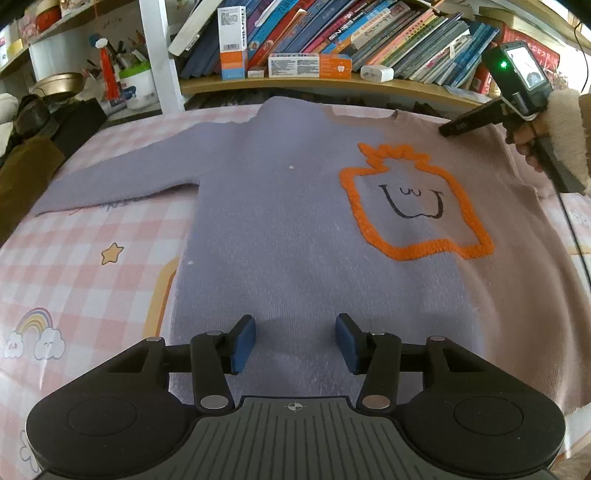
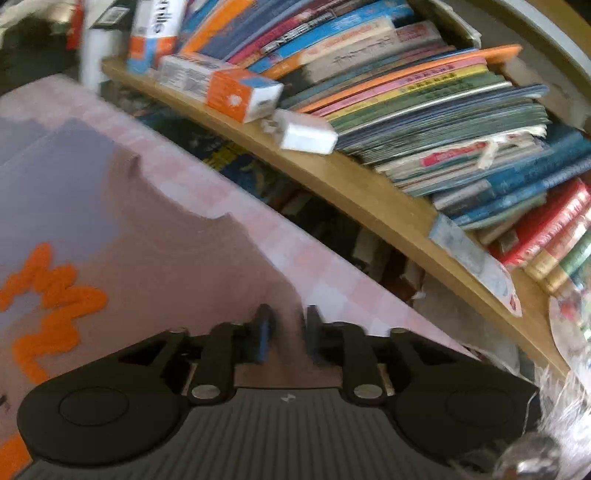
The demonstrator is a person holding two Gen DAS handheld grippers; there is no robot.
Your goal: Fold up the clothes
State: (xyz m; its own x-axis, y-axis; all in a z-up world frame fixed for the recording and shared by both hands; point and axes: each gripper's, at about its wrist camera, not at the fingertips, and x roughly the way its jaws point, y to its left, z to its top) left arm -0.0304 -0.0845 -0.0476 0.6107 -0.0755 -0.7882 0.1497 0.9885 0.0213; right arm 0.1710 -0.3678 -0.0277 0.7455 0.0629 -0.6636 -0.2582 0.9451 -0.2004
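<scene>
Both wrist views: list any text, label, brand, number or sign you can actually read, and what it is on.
No word reads in full.
"...ille": partial letters on the tall white and orange box on the shelf, right wrist view.
Book spines: print too small or blurred.
Flat white and orange box: print too small.
Sweater: an orange outline with a drawn face, no lettering.
Checked sheet: star and rainbow pictures only.

Legible markings are few. The sweater (image 1: 295,229) carries an orange outlined figure (image 1: 413,206) containing a drawn face shaped like "U u u U". Book spines (image 1: 369,33) and boxes (image 1: 232,44) carry print too small to read.
</scene>
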